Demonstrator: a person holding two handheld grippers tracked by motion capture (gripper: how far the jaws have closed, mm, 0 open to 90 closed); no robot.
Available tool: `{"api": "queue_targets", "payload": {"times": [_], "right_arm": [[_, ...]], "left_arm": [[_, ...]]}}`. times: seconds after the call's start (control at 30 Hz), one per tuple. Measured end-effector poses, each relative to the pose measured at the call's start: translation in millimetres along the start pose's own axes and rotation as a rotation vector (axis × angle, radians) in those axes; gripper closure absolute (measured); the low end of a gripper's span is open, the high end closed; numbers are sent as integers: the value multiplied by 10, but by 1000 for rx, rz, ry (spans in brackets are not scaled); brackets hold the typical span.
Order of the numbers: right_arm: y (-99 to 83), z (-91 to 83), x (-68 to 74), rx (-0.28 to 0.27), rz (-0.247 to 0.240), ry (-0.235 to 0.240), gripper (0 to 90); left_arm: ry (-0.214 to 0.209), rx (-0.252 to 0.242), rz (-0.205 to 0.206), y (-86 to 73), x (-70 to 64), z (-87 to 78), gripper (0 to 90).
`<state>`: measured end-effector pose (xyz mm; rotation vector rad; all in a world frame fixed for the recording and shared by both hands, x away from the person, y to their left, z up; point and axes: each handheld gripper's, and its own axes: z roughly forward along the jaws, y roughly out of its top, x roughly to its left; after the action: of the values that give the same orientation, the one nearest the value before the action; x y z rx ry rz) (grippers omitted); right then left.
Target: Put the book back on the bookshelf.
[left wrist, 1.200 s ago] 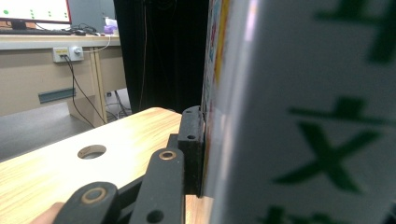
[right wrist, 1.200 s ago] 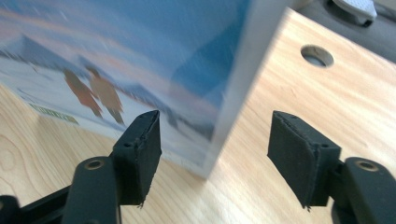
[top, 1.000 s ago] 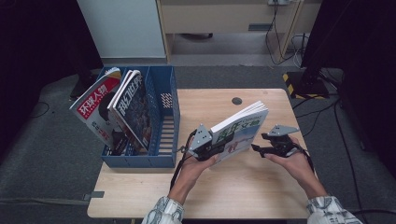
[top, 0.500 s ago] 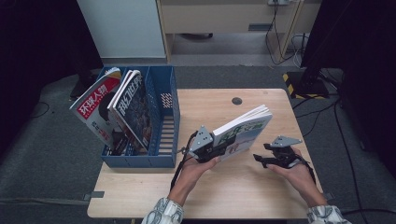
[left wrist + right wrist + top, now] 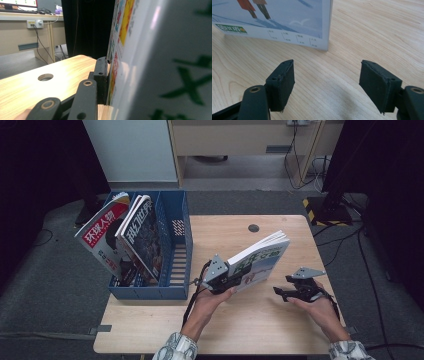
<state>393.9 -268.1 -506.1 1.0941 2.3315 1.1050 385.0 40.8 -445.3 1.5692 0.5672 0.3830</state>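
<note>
Magazine, high view: the magazine (image 5: pixel 260 260) stands on edge on the wooden table (image 5: pixel 250 320), tilted, its long axis running from the blue rack (image 5: pixel 182 255) toward the table's far right corner; page edges face up.
Left gripper, high view: the left gripper (image 5: pixel 226 279) pinches the magazine's end nearest the rack.
Right gripper, high view: the right gripper (image 5: pixel 281 291) lies low over the table, just off the magazine's other end, not touching it.
Surface and room, high view: pale wood-grain top with a round cable hole (image 5: pixel 253 228); the slatted plastic rack left of the magazine holds other magazines (image 5: pixel 122 240); grey carpet around.
Left gripper view: one black jaw presses flat against the glossy cover (image 5: pixel 160 62); the other is hidden behind it.
Right gripper view: jaws spread wide, padded faces bare, above the table (image 5: pixel 367 32); the magazine's lower corner (image 5: pixel 319 40) rests on the wood beyond them.
</note>
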Motion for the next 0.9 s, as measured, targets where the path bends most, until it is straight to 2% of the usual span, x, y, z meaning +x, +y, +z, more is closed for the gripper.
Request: {"api": "queue_targets", "payload": {"times": [0.27, 0.9], "right_arm": [[-26, -8, -17, 7, 8, -5, 285], [-21, -33, -28, -5, 21, -9, 287]], "left_arm": [[26, -15, -48, 8, 71, -61, 719], [75, -9, -69, 33, 120, -103, 736]]}}
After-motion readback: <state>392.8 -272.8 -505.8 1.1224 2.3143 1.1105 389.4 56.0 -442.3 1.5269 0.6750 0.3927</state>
